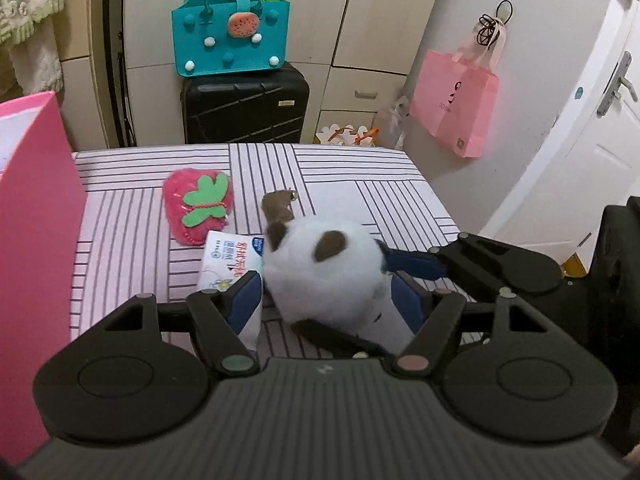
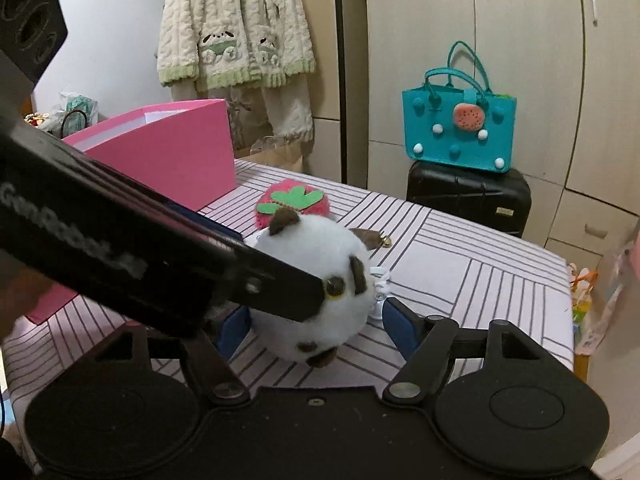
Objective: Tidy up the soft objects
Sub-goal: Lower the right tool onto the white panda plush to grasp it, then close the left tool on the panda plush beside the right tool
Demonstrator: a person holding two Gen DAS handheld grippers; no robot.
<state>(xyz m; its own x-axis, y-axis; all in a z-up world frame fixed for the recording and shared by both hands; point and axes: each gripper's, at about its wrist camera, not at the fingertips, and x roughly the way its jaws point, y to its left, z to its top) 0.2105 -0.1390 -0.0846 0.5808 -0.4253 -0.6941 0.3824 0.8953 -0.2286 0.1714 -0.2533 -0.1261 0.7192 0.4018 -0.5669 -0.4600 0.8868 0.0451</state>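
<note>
A round white plush toy with brown ears (image 1: 324, 272) (image 2: 316, 276) sits between the fingers of both grippers above the striped table. My left gripper (image 1: 328, 300) has its blue pads against the plush's sides and looks shut on it. My right gripper (image 2: 316, 324) is wide open around the plush, and its pads stand apart from it. The left gripper's body crosses the right wrist view and hides the plush's left side. A pink strawberry plush (image 1: 199, 206) (image 2: 292, 204) lies further back. A tissue pack (image 1: 230, 258) lies beside the white plush.
A pink box (image 1: 32, 208) (image 2: 176, 152) stands at the table's left. A small brown charm with a bell (image 1: 278, 204) (image 2: 372, 238) lies behind the plush. Beyond the table (image 1: 360, 200) are a black suitcase (image 1: 244, 106), a teal bag (image 1: 232, 36) and a hanging pink bag (image 1: 456, 104).
</note>
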